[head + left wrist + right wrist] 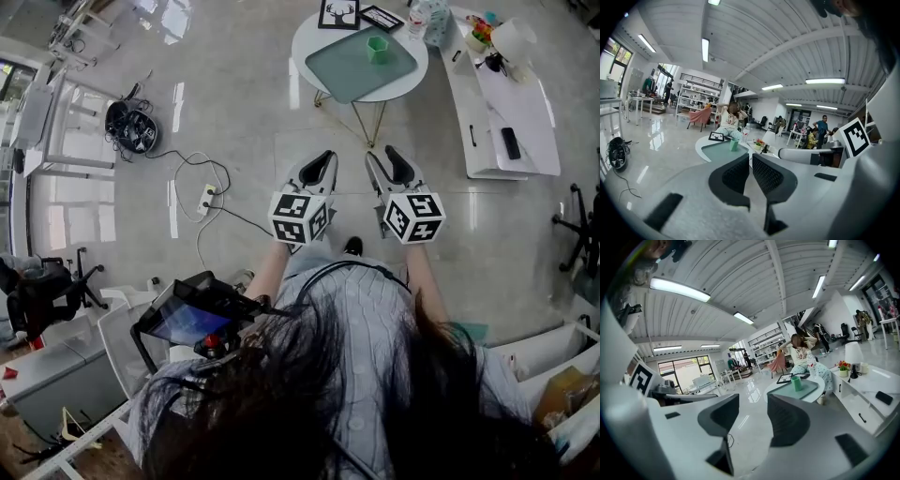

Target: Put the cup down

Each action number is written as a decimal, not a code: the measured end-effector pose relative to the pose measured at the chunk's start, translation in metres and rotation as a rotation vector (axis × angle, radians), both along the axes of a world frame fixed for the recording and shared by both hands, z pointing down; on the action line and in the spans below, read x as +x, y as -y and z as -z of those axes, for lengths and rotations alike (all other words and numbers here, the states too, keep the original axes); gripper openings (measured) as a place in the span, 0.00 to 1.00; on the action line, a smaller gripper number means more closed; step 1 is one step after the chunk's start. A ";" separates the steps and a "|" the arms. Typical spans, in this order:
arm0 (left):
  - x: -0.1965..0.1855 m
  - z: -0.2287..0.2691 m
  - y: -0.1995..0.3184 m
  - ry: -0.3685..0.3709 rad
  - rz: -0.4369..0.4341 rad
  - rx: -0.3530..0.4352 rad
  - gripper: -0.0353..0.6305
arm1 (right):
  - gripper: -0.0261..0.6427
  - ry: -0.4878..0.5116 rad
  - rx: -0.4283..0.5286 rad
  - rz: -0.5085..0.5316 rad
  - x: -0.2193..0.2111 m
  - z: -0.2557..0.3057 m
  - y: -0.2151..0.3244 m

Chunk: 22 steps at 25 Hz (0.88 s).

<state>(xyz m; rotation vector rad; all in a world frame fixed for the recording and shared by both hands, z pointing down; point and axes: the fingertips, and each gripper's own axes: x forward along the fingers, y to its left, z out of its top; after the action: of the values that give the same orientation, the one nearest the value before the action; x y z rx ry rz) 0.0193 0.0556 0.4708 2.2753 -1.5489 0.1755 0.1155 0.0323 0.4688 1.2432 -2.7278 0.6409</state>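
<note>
A green cup (378,49) stands upright on a pale green tray (347,73) on a round white table (307,39), well ahead of both grippers. It also shows small and far off as the cup (734,144) in the left gripper view and the cup (797,383) in the right gripper view. My left gripper (322,161) is held over the floor with its jaws together and nothing between them (751,159). My right gripper (392,159) hangs beside it, and the right gripper (753,401) has its jaws apart and empty.
Two framed pictures (339,13) and a water bottle (416,21) sit at the table's far side. A long white bench (506,112) with a phone and flowers runs along the right. A power strip (205,199) with cables lies on the floor at left. A seated person (802,355) is behind the table.
</note>
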 end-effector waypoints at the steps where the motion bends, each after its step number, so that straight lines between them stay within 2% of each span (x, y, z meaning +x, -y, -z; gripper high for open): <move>1: -0.001 0.000 -0.004 0.000 0.008 0.001 0.10 | 0.34 0.001 0.004 0.017 -0.003 0.001 -0.004; 13: 0.010 0.002 -0.038 0.005 0.028 0.015 0.10 | 0.16 -0.021 0.008 0.154 -0.014 -0.002 -0.060; 22: 0.025 0.001 -0.056 0.020 0.006 0.017 0.10 | 0.13 -0.031 0.001 0.165 -0.001 -0.007 -0.079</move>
<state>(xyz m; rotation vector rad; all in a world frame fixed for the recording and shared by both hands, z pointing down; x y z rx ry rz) 0.0441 0.1112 0.4694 2.2889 -1.5725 0.1849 0.1145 0.1117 0.4762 1.0047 -2.7679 0.5970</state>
